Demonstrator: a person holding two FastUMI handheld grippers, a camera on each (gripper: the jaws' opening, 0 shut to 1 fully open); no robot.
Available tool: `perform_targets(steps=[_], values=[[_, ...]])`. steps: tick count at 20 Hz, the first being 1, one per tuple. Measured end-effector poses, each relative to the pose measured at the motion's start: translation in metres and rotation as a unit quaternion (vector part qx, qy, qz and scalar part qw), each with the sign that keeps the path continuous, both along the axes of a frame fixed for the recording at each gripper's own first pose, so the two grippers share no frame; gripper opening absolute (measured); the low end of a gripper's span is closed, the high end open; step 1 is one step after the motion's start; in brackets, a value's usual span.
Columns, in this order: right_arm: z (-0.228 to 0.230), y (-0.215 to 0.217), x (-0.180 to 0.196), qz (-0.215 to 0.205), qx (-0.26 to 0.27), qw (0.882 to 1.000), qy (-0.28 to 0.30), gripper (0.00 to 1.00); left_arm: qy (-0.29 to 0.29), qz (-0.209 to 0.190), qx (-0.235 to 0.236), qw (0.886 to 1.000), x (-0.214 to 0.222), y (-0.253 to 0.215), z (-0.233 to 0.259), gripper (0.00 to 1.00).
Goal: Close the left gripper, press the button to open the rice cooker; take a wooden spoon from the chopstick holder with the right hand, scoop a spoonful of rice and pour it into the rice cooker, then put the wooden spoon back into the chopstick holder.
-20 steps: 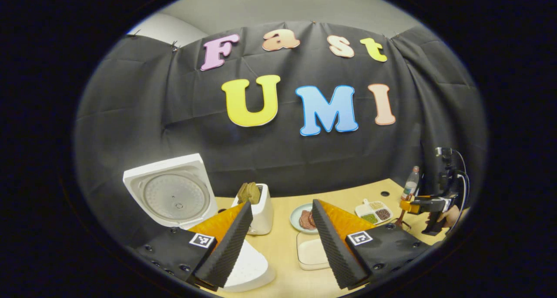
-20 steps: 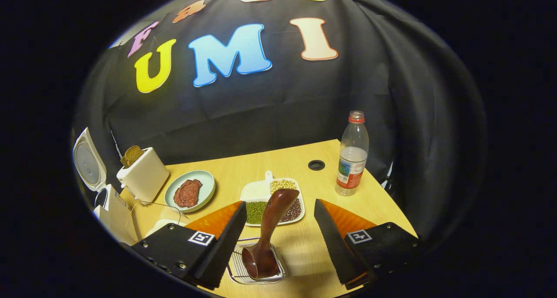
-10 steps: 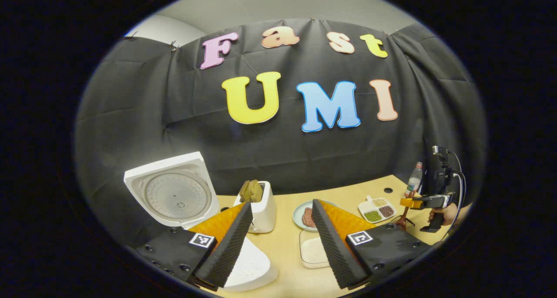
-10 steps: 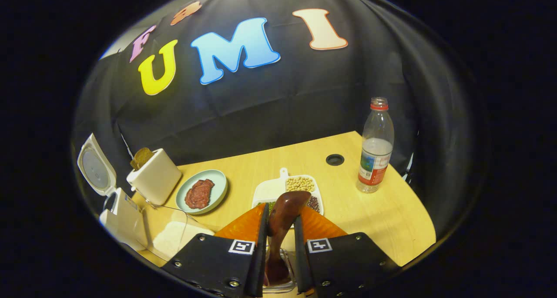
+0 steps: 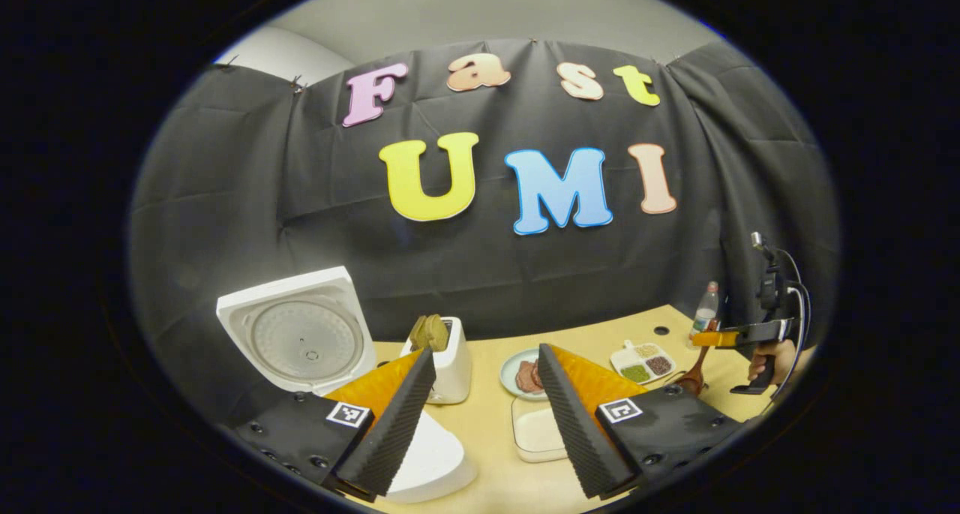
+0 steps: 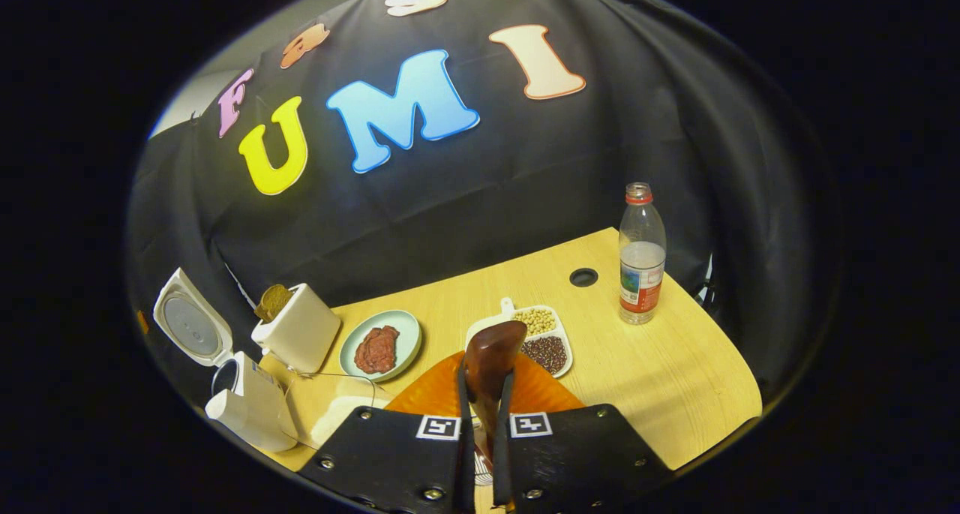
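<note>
The white rice cooker (image 5: 431, 461) stands with its lid (image 5: 300, 334) raised, just below and left of my left gripper (image 5: 486, 356), which is open and holds nothing. The cooker (image 6: 251, 409) also sits at the lower left of the right gripper view. My right gripper (image 6: 484, 371) is shut on the handle of the dark wooden spoon (image 6: 491, 345), which stands upright between its fingers. A bit of the wire chopstick holder (image 6: 484, 475) shows low between them. In the left gripper view the right gripper (image 5: 720, 339) is at the far right, with the spoon (image 5: 694, 377) hanging under it.
A clear box of rice (image 5: 536, 431) lies right of the cooker. Behind are a white toaster (image 5: 442, 360), a plate of meat (image 6: 379, 345), a divided dish of beans (image 6: 551, 341) and a water bottle (image 6: 641, 255). The table (image 6: 675, 394) has a round hole (image 6: 583, 277).
My right gripper has shut on the spoon handle and risen with it. The left gripper stays open and has hardly moved.
</note>
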State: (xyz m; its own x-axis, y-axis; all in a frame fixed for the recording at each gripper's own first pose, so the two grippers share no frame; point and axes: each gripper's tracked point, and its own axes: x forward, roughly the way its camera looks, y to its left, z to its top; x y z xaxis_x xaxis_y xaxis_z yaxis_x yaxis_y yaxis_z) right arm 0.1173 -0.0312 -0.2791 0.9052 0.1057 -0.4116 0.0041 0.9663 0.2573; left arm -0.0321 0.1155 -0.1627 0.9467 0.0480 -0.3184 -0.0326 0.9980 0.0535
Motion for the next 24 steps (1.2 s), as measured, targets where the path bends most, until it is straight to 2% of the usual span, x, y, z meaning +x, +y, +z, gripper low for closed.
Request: perform_targets(steps=[3, 4, 6, 7, 9, 10, 12, 18, 22, 24], values=[[0.031, -0.004, -0.008, -0.014, 0.007, 1.0, -0.017, 0.1, -0.016, -0.006, -0.017, 1.0, -0.003, -0.004, 0.008, 0.95], [0.044, -0.002, -0.011, -0.015, 0.013, 0.999, -0.028, 0.1, -0.021, -0.016, -0.027, 0.999, -0.004, -0.01, 0.01, 0.92], [0.07, 0.003, -0.016, -0.011, 0.012, 0.999, -0.046, 0.1, -0.036, -0.026, -0.036, 0.998, -0.007, -0.015, 0.018, 0.97], [0.081, 0.008, -0.019, -0.006, 0.012, 0.998, -0.054, 0.09, -0.044, -0.028, -0.037, 0.998, -0.008, -0.015, 0.023, 0.99], [0.101, 0.026, -0.021, 0.01, 0.015, 0.997, -0.068, 0.1, -0.06, -0.03, -0.042, 0.997, -0.01, -0.016, 0.034, 0.92], [0.108, 0.035, -0.022, 0.017, 0.015, 0.997, -0.074, 0.1, -0.068, -0.032, -0.044, 0.996, -0.011, -0.016, 0.039, 0.95], [0.115, 0.056, -0.021, 0.032, 0.009, 0.996, -0.082, 0.1, -0.079, -0.034, -0.04, 0.995, -0.011, -0.011, 0.05, 0.95], [0.113, 0.136, -0.011, 0.097, 0.007, 0.992, -0.081, 0.1, -0.095, -0.026, -0.039, 0.994, -0.015, 0.007, 0.066, 0.94], [0.082, 0.185, 0.006, 0.14, -0.035, 0.987, -0.066, 0.1, -0.092, -0.014, -0.028, 0.995, -0.018, 0.021, 0.067, 0.92], [0.059, 0.2, 0.015, 0.146, -0.058, 0.986, -0.052, 0.1, -0.095, -0.009, -0.03, 0.995, -0.022, 0.028, 0.068, 0.93]])
